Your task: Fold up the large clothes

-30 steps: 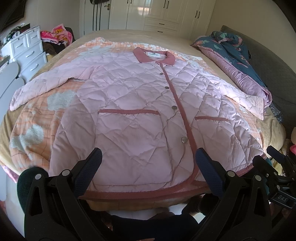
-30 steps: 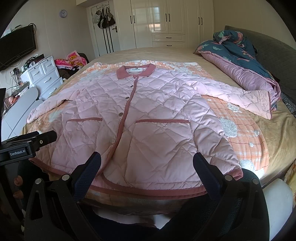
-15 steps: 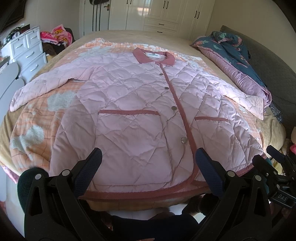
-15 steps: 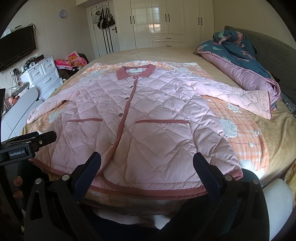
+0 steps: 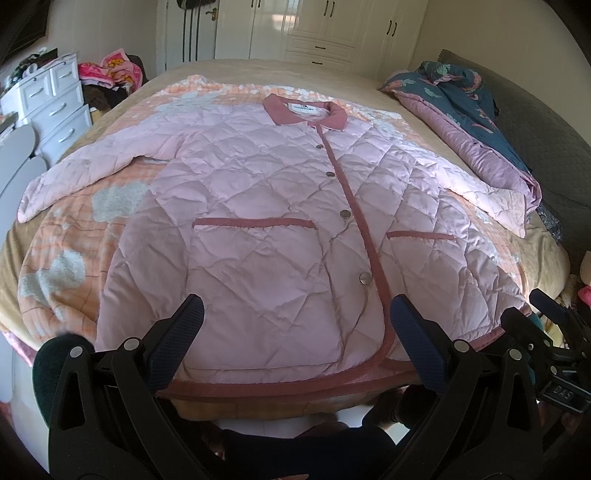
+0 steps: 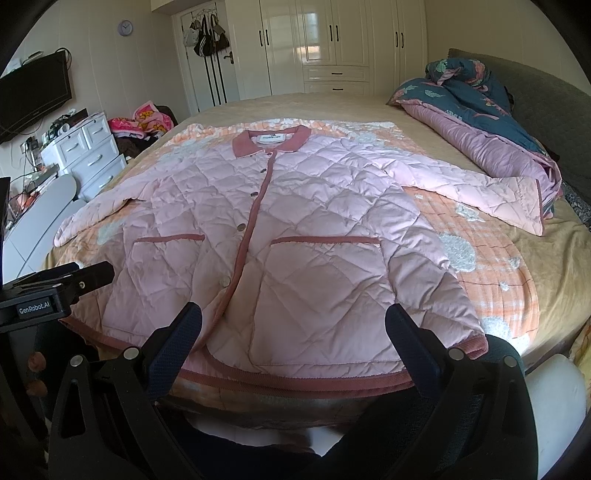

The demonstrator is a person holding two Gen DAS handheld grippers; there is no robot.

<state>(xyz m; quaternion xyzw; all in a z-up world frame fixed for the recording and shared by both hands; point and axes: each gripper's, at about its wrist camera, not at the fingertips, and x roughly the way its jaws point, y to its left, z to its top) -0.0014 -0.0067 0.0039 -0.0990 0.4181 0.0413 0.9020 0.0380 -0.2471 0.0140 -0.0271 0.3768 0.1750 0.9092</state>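
Pink quilted jacket (image 5: 280, 236) laid flat, front up and buttoned, on an orange patterned blanket (image 5: 74, 266) over the bed (image 6: 554, 266). Sleeves spread to either side; hem at the near bed edge. Darker rose trim on collar (image 5: 304, 115), front placket, two pocket tops and hem. Round buttons down the front. White neck label (image 6: 270, 138) inside the collar, print too small to read.

Left gripper (image 5: 295, 336) above the hem, fingers (image 5: 177, 341) wide apart, gripping nothing. Right gripper (image 6: 293, 338) likewise above the hem, fingers (image 6: 415, 350) wide apart, empty. "GenRobot.AI" readable on the left gripper's body in the right wrist view.

Beyond: blue floral quilt (image 6: 476, 107) bunched on the far right side of the bed, white drawers (image 6: 88, 155), wall clock (image 6: 125, 28), white wardrobe (image 6: 332, 44).
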